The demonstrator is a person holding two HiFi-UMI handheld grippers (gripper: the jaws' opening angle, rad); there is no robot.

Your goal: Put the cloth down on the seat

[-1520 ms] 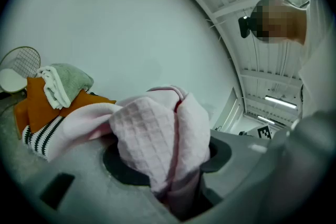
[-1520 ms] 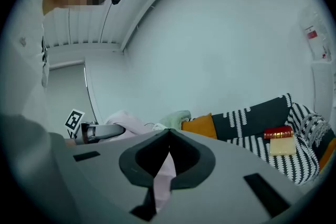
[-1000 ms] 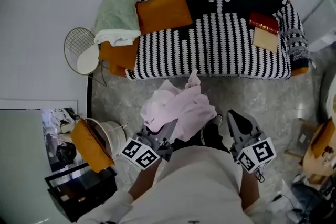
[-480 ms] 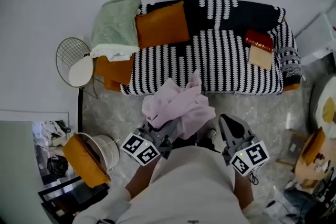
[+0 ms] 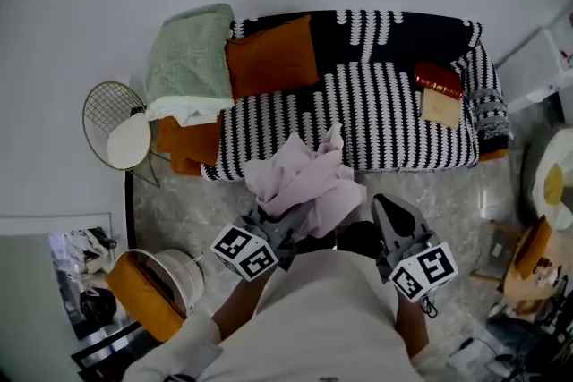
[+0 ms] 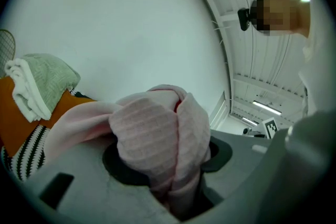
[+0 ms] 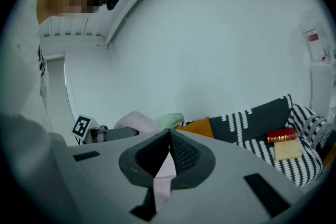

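Seen from above, a person stands before a sofa [image 5: 376, 116] draped in a black-and-white patterned throw. One pink cloth [image 5: 304, 183] hangs bunched just in front of the sofa's front edge, not on the seat. The left tool [image 5: 288, 224] is clenched on the bunch, and the right tool [image 5: 385, 208] has its jaws together on a thin strip of it. On the sofa lie one orange cushion [image 5: 271, 56], one red book [image 5: 437, 78] and one tan pad [image 5: 440, 107]. A green towel [image 5: 188, 58] drapes the sofa's left arm. Left of the sofa stands a round wire stand [image 5: 116, 125].
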